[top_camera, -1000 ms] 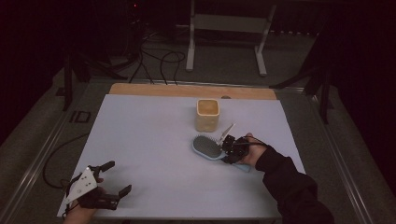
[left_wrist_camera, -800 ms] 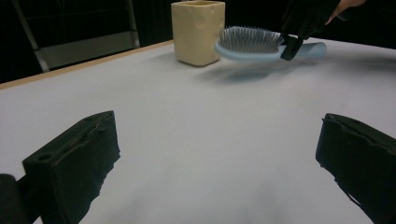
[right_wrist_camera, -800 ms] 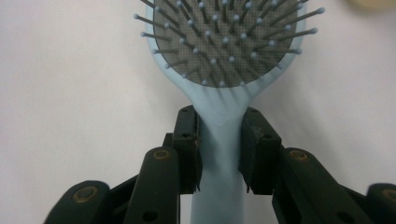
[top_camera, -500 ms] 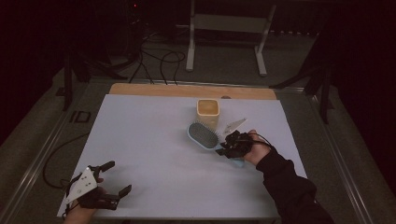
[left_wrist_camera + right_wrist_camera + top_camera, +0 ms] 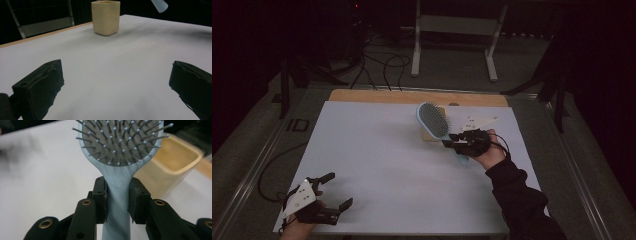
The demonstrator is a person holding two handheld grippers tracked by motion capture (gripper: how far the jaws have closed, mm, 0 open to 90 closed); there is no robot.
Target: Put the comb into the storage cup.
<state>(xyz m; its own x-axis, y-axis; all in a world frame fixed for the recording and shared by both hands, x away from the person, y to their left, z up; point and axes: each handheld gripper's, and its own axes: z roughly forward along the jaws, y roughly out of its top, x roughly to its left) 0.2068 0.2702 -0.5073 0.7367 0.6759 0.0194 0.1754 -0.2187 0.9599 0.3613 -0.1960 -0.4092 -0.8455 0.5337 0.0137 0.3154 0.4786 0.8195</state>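
Note:
A light blue hairbrush (image 5: 434, 120) with a grey bristle pad hangs in the air, its head raised over the cream square cup (image 5: 428, 134). My right gripper (image 5: 457, 141) is shut on its handle; in the right gripper view the handle (image 5: 117, 195) sits pinched between both jaws, with the bristles (image 5: 122, 142) facing the camera and the cup (image 5: 170, 167) behind it on the right. At the table's front left corner my left gripper (image 5: 334, 192) rests open with nothing in it. Far ahead of its jaws stands the cup (image 5: 105, 17).
A white sheet (image 5: 377, 165) covers the table, with a wooden strip (image 5: 377, 96) along the far edge. Beyond the table are a metal stand's legs (image 5: 452, 45) and cables on the floor (image 5: 377, 60). The tip of the brush's handle (image 5: 159, 4) shows at the top of the left gripper view.
The right gripper has lifted the hairbrush off the table and swung its head up and back toward the cup. The left gripper has stayed put.

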